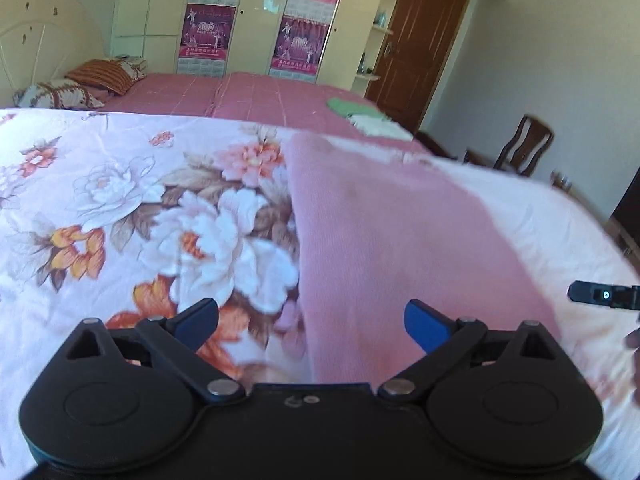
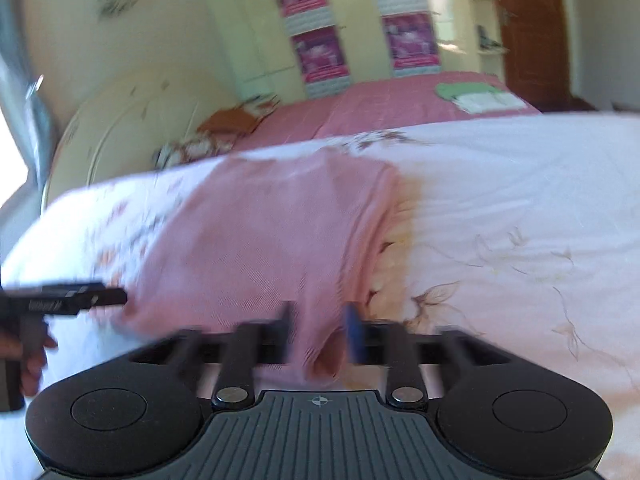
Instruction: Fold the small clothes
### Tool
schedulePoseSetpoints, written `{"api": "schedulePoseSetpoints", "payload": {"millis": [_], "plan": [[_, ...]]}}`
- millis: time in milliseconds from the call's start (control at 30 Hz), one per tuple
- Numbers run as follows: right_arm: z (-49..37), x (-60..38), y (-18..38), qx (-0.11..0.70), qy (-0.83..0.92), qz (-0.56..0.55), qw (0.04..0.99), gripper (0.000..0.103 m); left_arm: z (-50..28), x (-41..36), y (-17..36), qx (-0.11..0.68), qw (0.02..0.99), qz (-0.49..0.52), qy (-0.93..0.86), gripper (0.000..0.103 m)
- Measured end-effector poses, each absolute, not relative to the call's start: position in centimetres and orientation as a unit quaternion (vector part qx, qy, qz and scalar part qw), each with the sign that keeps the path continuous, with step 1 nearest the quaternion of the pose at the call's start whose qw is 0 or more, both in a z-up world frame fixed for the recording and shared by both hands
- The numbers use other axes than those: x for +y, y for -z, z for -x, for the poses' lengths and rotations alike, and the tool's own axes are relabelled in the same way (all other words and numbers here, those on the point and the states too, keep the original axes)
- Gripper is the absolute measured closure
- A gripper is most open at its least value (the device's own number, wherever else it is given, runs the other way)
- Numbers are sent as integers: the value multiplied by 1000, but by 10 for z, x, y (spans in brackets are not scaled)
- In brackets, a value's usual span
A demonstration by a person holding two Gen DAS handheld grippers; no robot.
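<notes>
Right hand-held gripper (image 2: 320, 334): jaws pinching near hem of pink garment (image 2: 272, 236), bunched fold caught between them at 12 o'clock, dead close. Left hand-held gripper (image 1: 312, 326): jaws spread wide, empty, garment's near edge just ahead, 12 to 1 o'clock. Garment on floral bedsheet (image 1: 100, 200), long axis running away from both grippers toward far side of bed. Judgement: right side already gripped; left must close on near edge next. Beyond, green cloth (image 1: 346, 105) on far bed.

Left gripper (image 1: 312, 322) gapes; right gripper (image 2: 320, 334) pinched.
</notes>
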State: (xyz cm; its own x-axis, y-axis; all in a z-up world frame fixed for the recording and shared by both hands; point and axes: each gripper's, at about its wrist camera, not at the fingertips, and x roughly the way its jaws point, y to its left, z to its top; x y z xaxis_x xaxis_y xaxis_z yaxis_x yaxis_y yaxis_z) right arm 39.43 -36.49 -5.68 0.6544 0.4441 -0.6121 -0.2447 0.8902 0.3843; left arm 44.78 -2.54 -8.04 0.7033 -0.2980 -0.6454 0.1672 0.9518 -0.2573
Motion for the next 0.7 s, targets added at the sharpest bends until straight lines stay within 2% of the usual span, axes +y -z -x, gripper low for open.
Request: {"api": "schedulePoseSetpoints", "payload": {"millis": [33,67,133,200,367,500,533,567,700], "plan": [[-399,-375,57,358,-188,-169,899,20,-455,-25,78,363,918,98,130,3],[-406,-384,57,357,-189,-197,893,20,-463,-25,77,362,916,104,138,4],[-424,-395,61,372,-190,-245,875,21,-482,-27,78,376,907,112,150,12],[-440,-401,66,377,-198,-277,862,27,-498,-31,84,391,897,124,166,12],[-476,-408,88,420,-205,-317,825,31,-525,-41,107,435,875,122,178,12],[-491,-404,96,446,-222,-298,815,36,-536,-44,118,442,865,130,198,12],[-493,-401,95,450,-224,-285,816,42,-538,-44,120,442,864,133,202,12],[-494,-398,94,453,-228,-271,818,43,-541,-45,121,443,862,136,206,12],[-502,-398,94,461,-257,-262,808,44,-550,-48,121,453,852,137,224,16]]}}
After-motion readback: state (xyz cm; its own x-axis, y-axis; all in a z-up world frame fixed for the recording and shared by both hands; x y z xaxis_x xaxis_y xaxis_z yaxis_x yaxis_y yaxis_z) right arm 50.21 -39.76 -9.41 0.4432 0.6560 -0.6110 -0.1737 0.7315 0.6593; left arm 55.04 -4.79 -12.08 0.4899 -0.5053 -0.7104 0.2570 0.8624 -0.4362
